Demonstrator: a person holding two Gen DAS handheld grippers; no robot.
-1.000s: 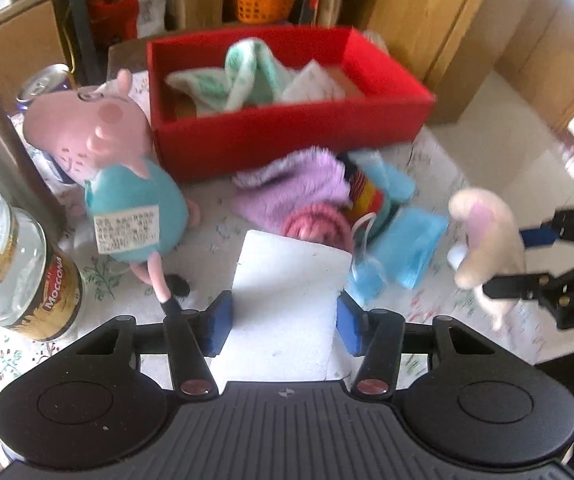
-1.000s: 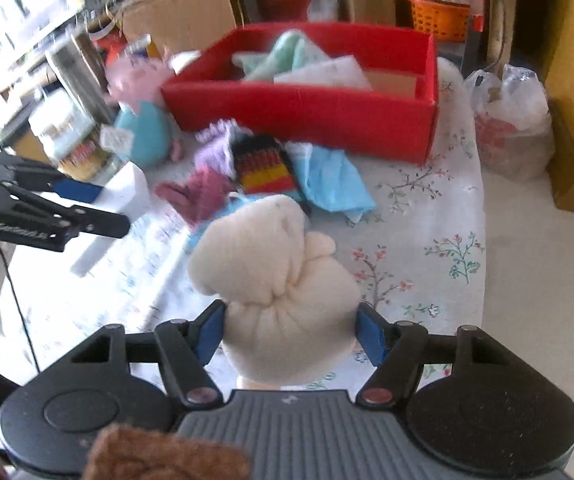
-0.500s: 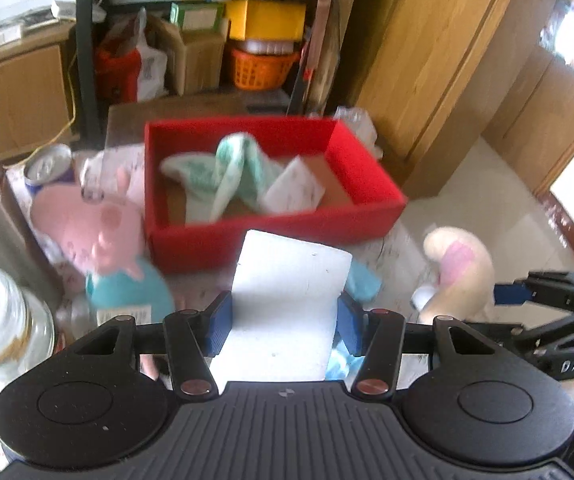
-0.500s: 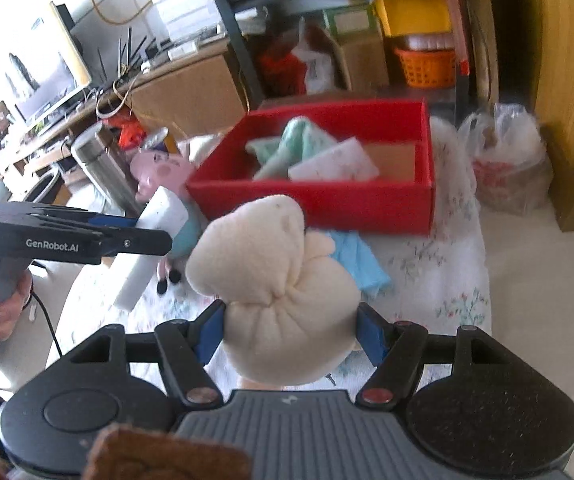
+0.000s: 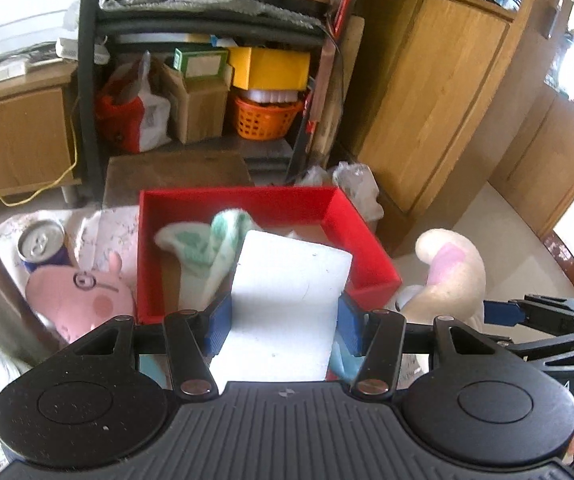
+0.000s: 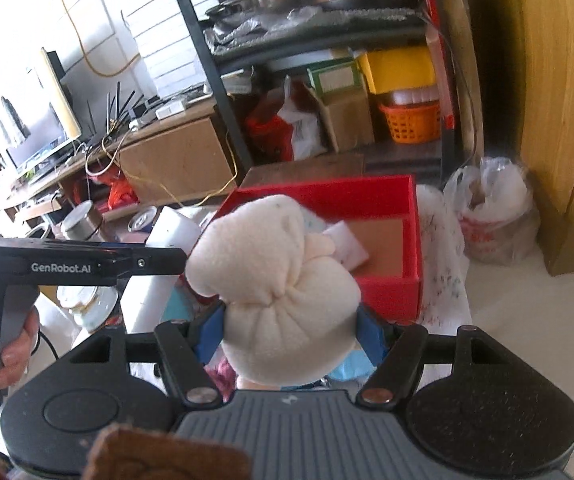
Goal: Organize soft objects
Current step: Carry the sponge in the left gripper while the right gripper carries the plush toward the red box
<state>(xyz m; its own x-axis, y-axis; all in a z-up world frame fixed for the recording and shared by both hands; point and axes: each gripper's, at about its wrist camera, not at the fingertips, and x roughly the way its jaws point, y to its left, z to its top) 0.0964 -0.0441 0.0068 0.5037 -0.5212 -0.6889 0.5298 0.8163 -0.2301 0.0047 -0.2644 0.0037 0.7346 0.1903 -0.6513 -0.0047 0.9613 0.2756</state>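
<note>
Nearest, the left gripper [image 5: 285, 326] clamps a white foam block [image 5: 287, 300] between its blue pads, and the right gripper [image 6: 287, 334] squeezes a cream plush toy [image 6: 279, 280]. Beyond both, the red box [image 5: 367, 236] on the table's far edge holds a green-and-white cloth [image 5: 215, 244]; a pink pig plush [image 5: 79, 292] lies beside its left wall.

White sponge [image 5: 287, 304] and cream plush [image 6: 283, 292] held aloft.

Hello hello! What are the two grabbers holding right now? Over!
Left hand-held gripper shut on white foam block. Right hand-held gripper shut on cream plush toy. Red box ahead, green cloth inside. Nothing blocking.
</note>
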